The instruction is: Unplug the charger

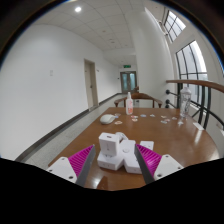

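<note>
A cluster of white chargers [110,143] sits plugged into a white socket block [108,161] on the brown wooden table [175,140]. One cube-shaped charger stands at the left and another white plug [129,152] at the right. My gripper [115,147] is open around the cluster, which stands between the fingers. The left magenta pad [80,160] is a small gap away from it. The right pad [148,157] is close beside the right plug, and I cannot tell if it touches.
The long table runs away ahead. A white object [107,119] lies mid-table, a pink bottle [129,104] stands farther back, and small items [160,117] are scattered at the right. Chairs stand at the far end. A railing [196,86] and windows are on the right.
</note>
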`<action>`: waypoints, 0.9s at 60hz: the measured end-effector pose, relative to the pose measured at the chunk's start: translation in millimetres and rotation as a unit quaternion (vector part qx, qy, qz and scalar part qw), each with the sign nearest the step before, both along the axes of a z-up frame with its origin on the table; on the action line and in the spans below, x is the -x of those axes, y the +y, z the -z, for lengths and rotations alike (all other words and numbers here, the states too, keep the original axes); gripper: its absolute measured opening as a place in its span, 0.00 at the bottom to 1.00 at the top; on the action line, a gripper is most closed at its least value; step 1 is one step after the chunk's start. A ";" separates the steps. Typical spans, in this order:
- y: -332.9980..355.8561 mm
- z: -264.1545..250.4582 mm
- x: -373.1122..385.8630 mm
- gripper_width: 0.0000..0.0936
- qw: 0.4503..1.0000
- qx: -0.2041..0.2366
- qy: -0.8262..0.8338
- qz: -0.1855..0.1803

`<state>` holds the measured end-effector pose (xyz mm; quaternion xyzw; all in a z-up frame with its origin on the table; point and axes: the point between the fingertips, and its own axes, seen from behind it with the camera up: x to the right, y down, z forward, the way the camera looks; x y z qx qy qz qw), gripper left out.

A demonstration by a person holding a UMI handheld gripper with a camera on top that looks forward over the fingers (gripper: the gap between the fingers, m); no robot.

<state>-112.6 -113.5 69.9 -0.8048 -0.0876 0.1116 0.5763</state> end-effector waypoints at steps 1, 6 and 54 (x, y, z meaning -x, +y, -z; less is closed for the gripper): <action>13.3 2.1 12.2 0.88 1.000 0.000 -0.003 0.003; 49.5 7.8 35.2 0.87 1.000 -0.004 -0.012 0.009; 52.4 -163.1 -45.1 0.19 0.977 -0.188 -0.045 0.095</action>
